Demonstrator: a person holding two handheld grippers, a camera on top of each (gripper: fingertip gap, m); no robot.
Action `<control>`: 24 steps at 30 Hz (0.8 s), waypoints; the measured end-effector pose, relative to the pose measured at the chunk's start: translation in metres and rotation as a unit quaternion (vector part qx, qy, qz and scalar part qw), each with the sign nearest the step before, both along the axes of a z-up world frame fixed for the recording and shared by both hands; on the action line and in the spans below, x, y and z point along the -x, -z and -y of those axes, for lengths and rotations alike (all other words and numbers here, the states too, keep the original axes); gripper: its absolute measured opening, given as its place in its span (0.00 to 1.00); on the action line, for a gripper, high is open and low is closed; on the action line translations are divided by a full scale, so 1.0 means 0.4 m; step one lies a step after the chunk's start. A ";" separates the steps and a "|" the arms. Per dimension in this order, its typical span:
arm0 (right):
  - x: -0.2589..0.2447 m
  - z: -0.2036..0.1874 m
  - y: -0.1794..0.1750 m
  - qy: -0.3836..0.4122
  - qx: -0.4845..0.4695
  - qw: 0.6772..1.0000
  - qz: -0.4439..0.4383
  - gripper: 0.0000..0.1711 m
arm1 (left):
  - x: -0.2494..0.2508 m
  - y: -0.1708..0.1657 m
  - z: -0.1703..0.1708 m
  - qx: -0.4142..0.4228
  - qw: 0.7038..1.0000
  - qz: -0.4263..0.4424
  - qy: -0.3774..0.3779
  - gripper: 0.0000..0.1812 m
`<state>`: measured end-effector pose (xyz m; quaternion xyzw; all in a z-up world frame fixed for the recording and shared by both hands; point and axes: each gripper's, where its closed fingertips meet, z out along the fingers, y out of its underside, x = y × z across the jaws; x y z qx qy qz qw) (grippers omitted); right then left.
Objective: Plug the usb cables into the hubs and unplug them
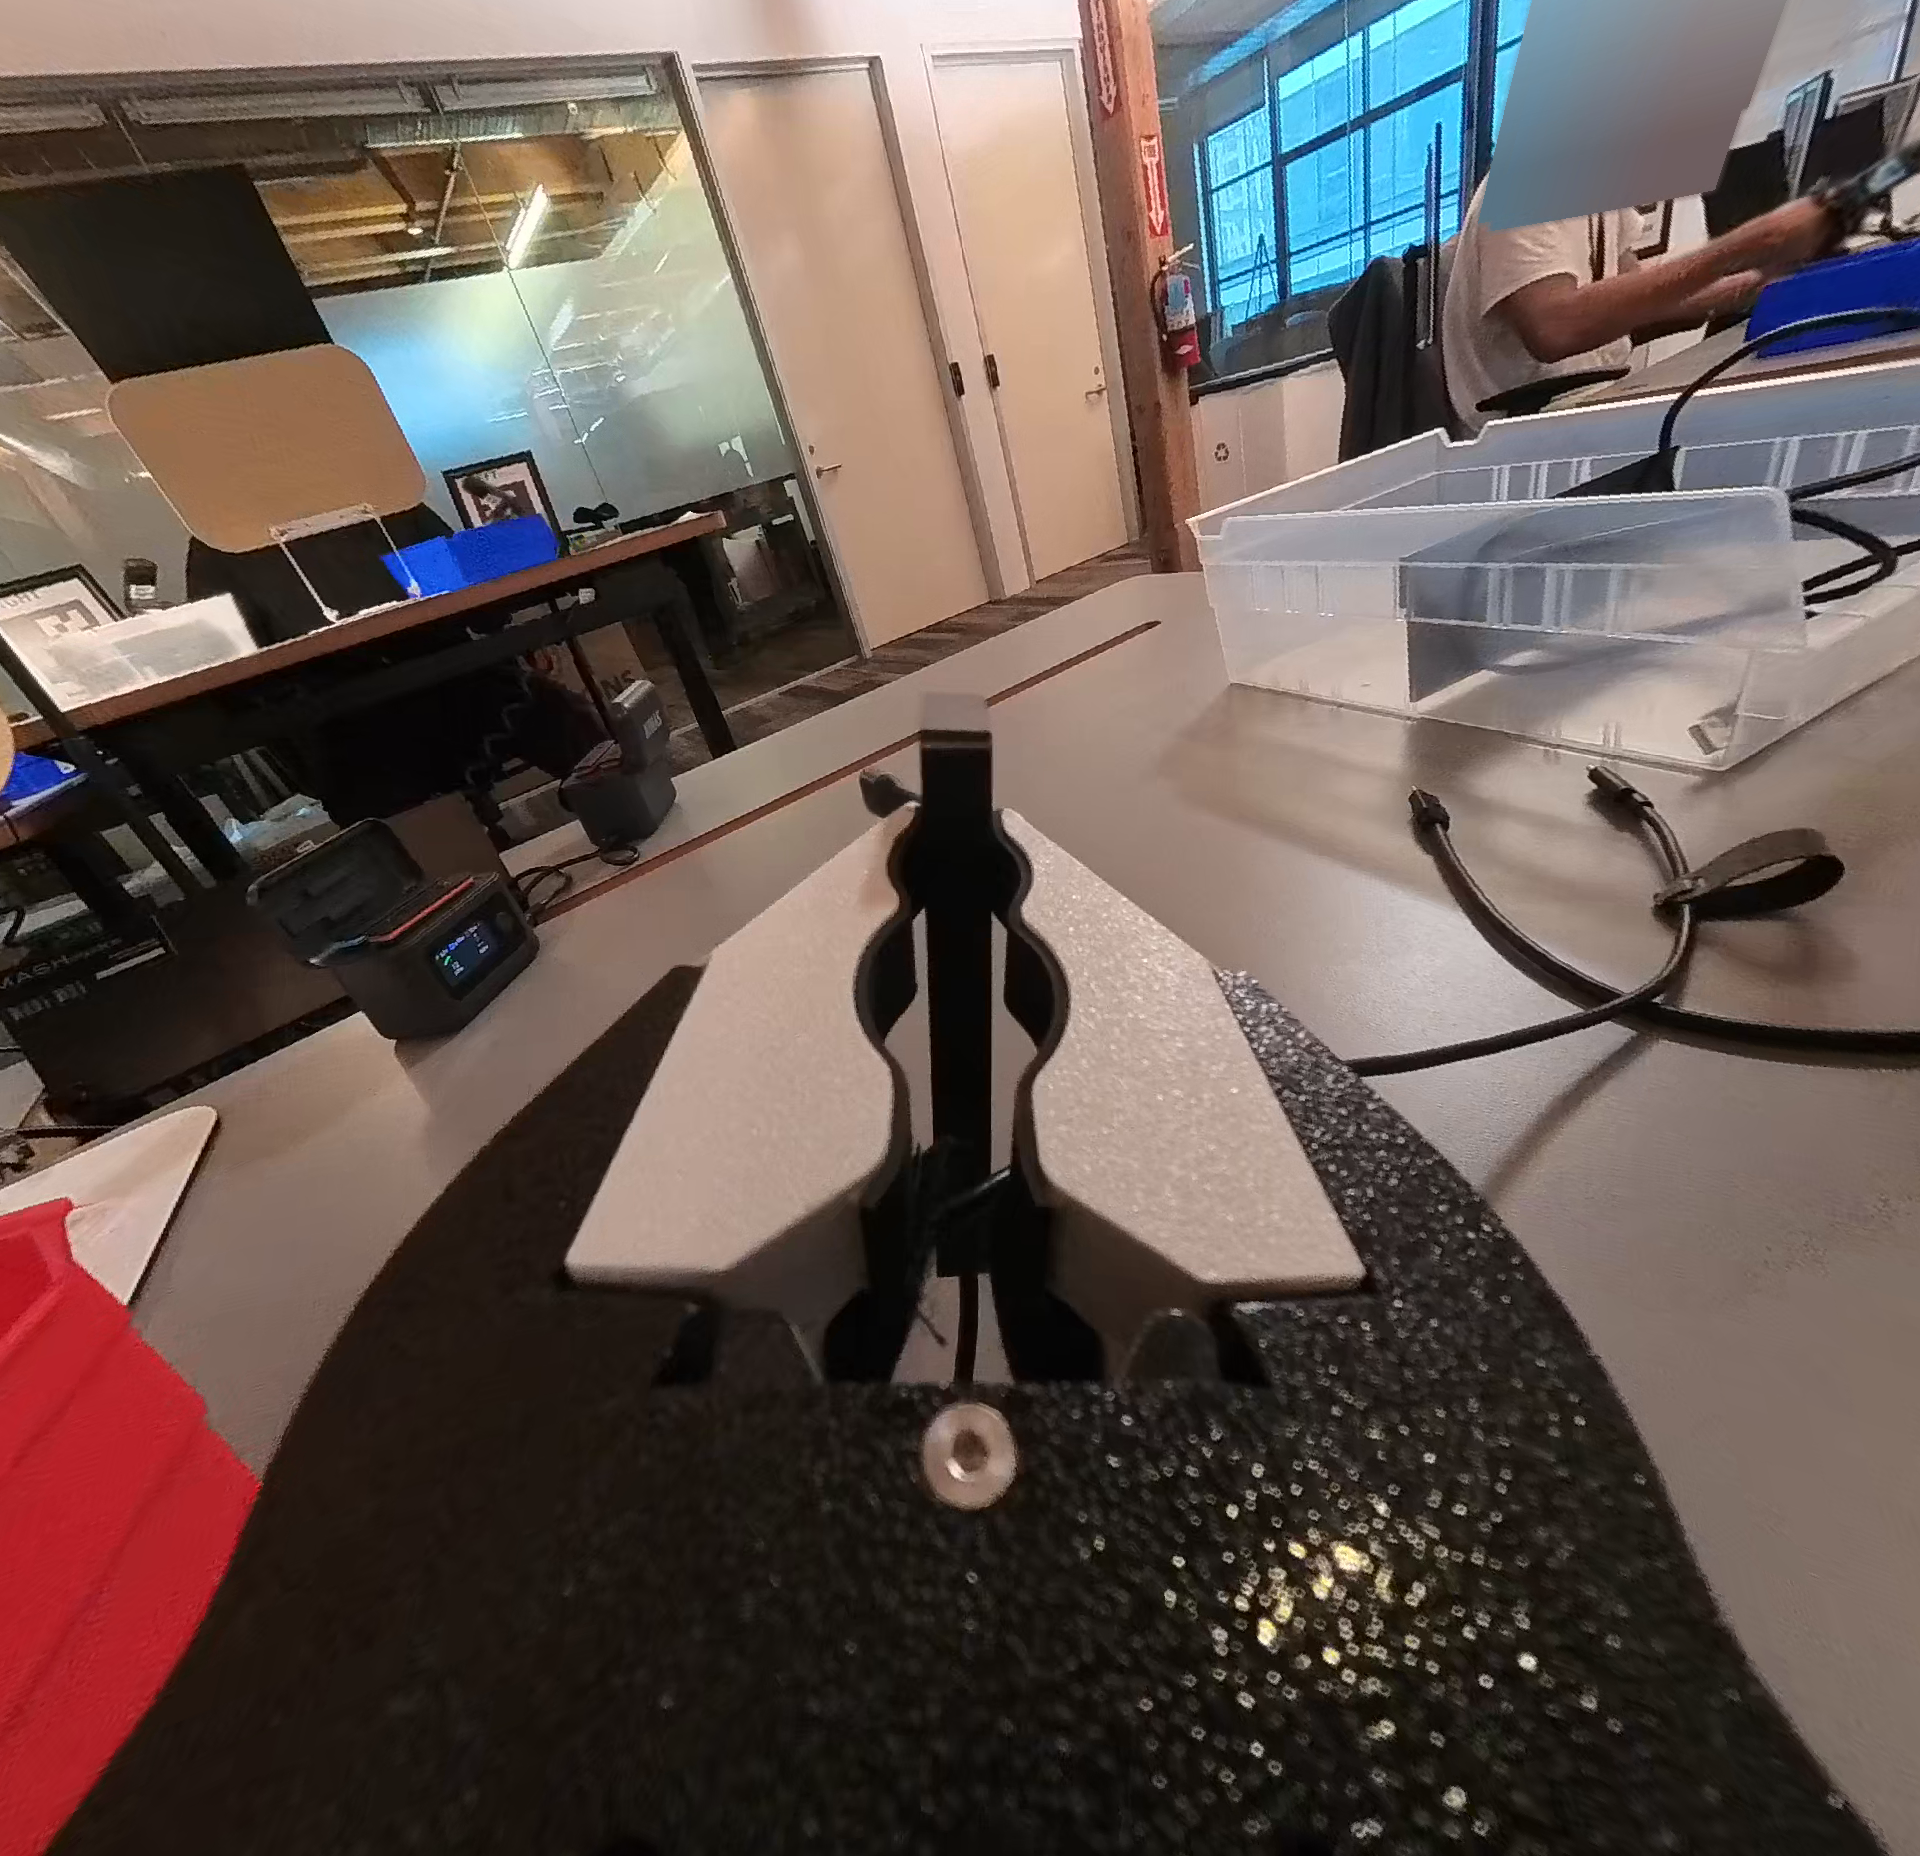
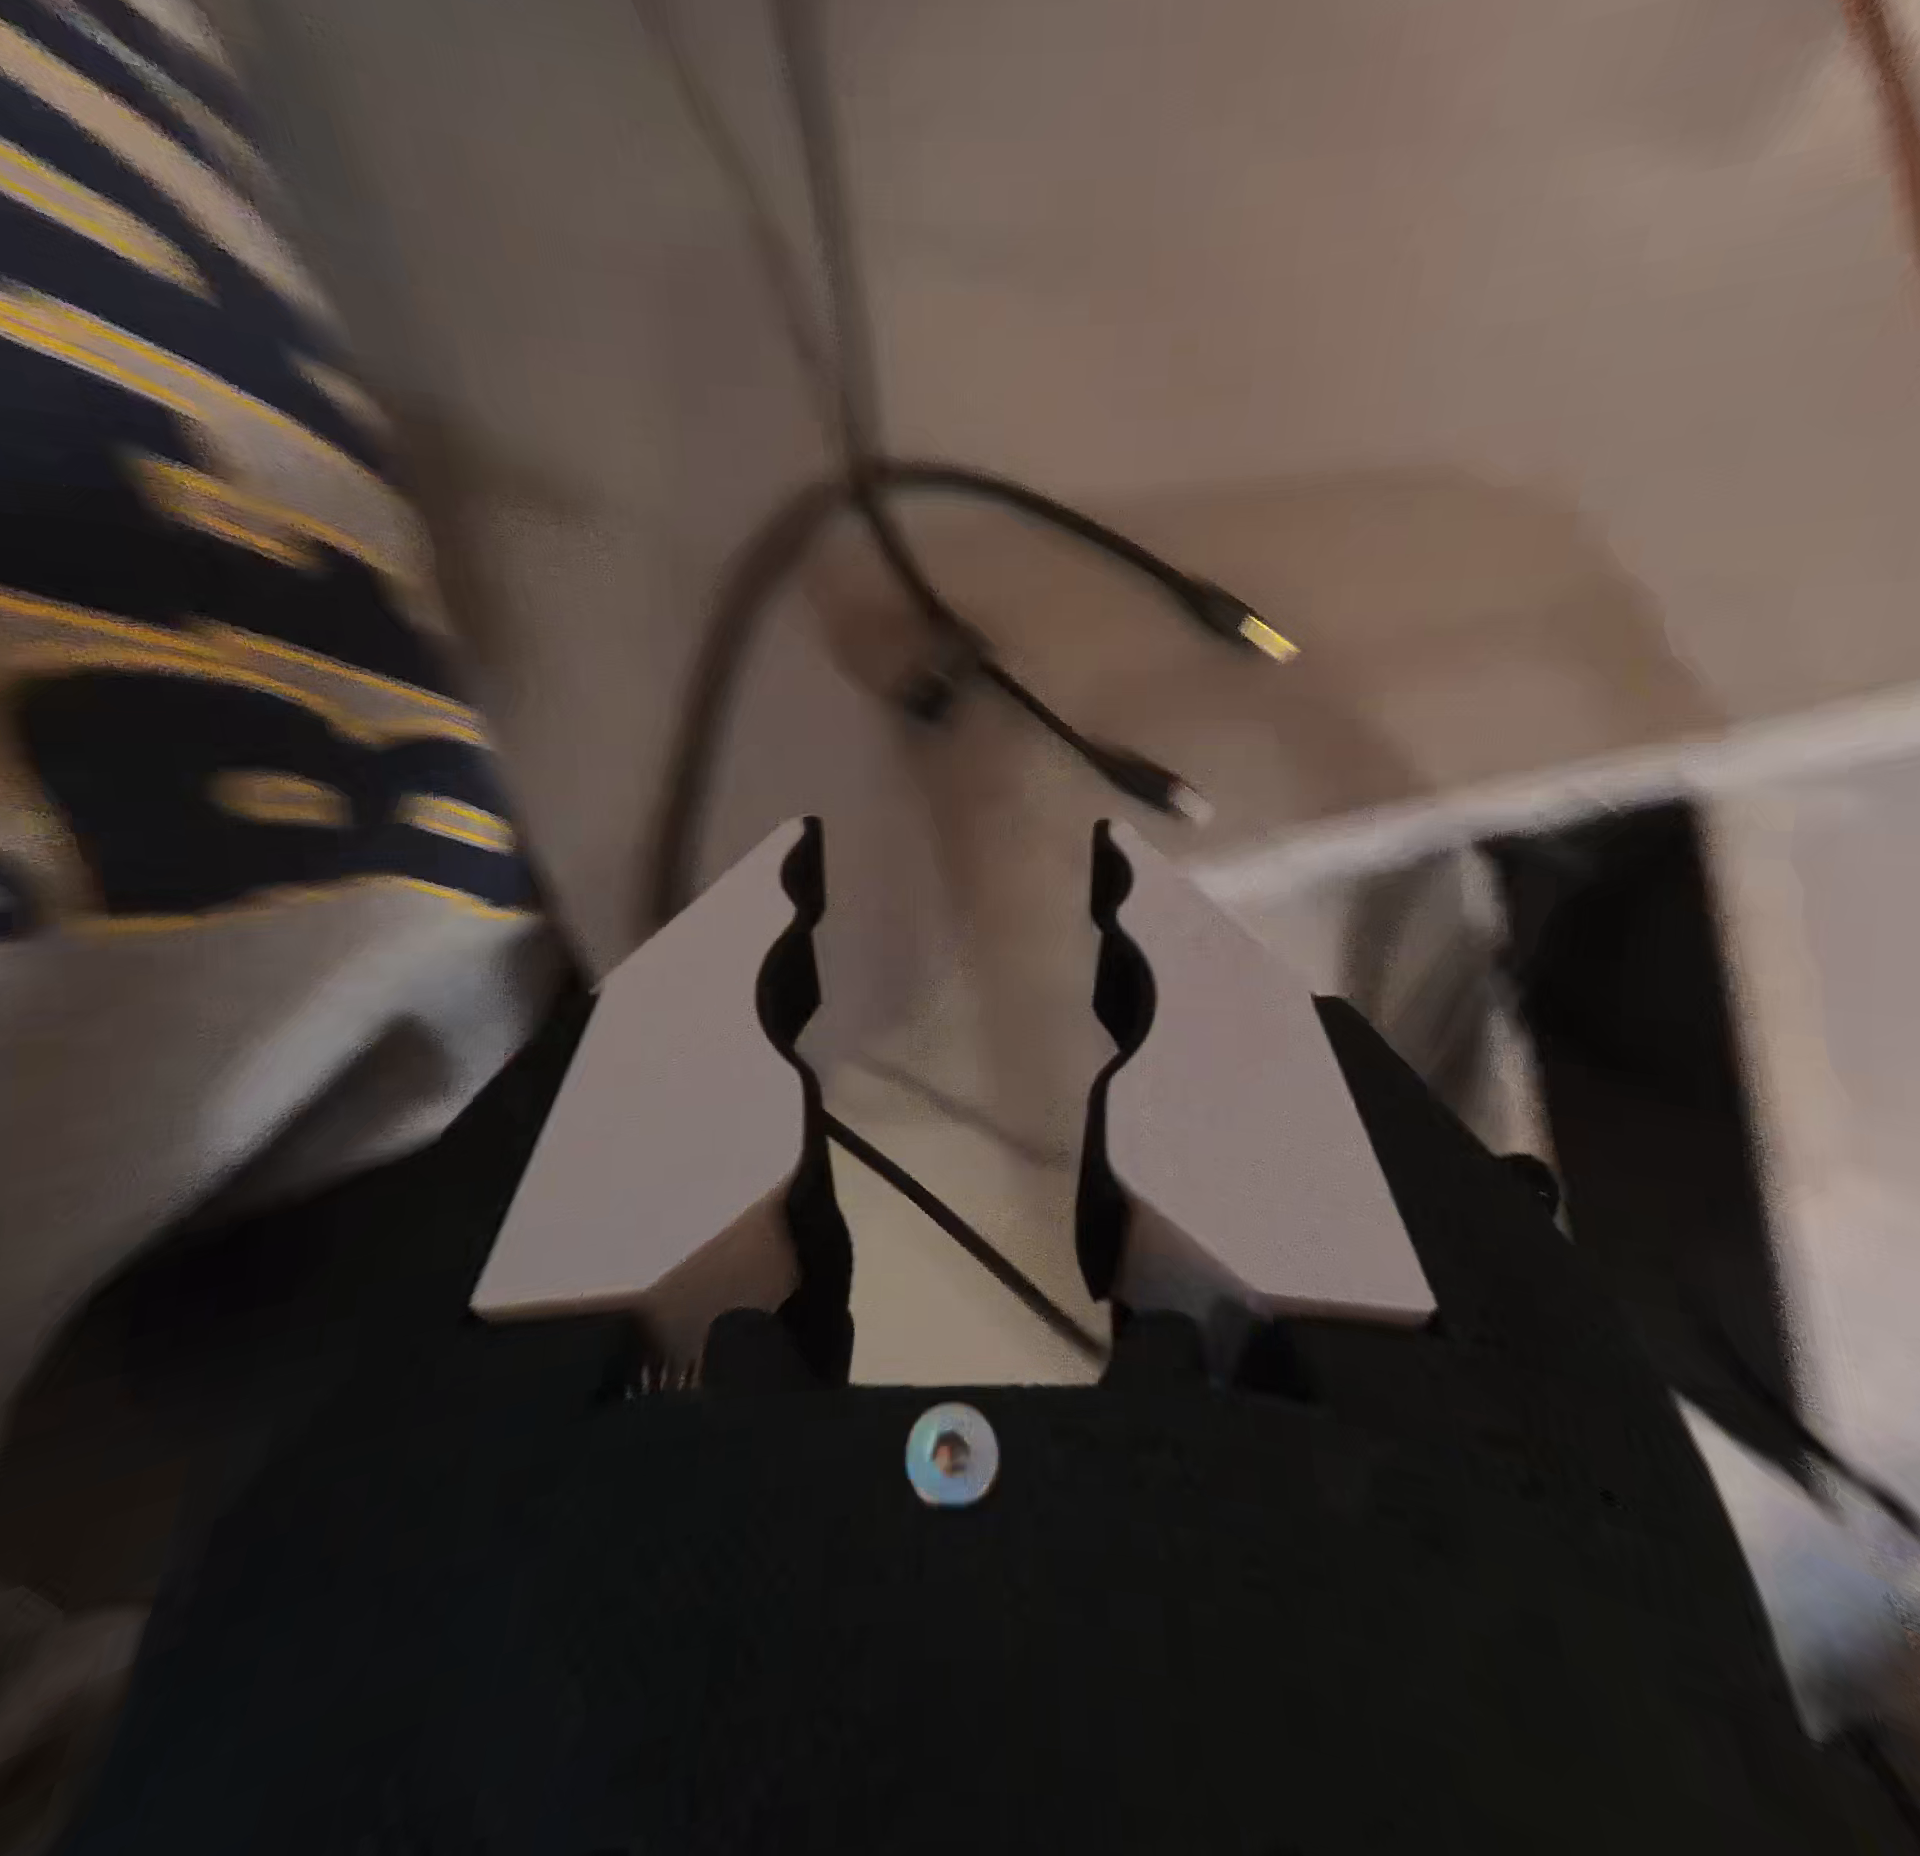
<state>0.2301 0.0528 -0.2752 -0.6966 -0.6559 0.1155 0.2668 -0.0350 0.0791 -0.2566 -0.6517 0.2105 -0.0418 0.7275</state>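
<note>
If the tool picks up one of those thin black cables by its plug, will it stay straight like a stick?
Probably not. The thin black cable already lies in loose curves on the grey table, so it would likely droop. It looks light. The open right tool might find the small plug slippery.

left gripper (image 1: 956, 850): black speckled body | pale scalloped fingers (image 1: 769, 1058) | silver screw (image 1: 968, 1460) | right gripper (image 2: 956, 850): seemingly alike, blurred

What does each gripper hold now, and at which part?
The left gripper holds a thin black hub edge-on, its fingers clamping its flat sides. The right gripper is open, holding nothing.
</note>
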 end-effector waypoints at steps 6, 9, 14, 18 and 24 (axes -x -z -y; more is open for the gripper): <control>0.132 0.113 0.174 -0.001 0.133 0.990 -0.049 0.27 | -0.010 0.003 0.002 0.003 1.000 -0.007 0.008 0.05; 0.179 0.123 0.224 0.023 0.133 0.989 -0.066 0.25 | -0.011 0.004 0.001 0.003 1.000 -0.007 0.009 0.05; 0.184 0.106 0.251 0.056 0.089 0.993 -0.054 0.15 | -0.015 0.005 0.001 0.005 1.000 -0.007 0.013 0.05; 0.162 0.128 0.253 0.026 0.096 0.995 -0.025 0.02 | -0.024 0.009 0.001 0.009 1.000 -0.009 0.021 0.05; 0.093 0.220 0.184 -0.090 0.192 0.977 -0.006 0.01 | -0.022 0.002 0.004 0.003 1.000 -0.008 0.019 0.05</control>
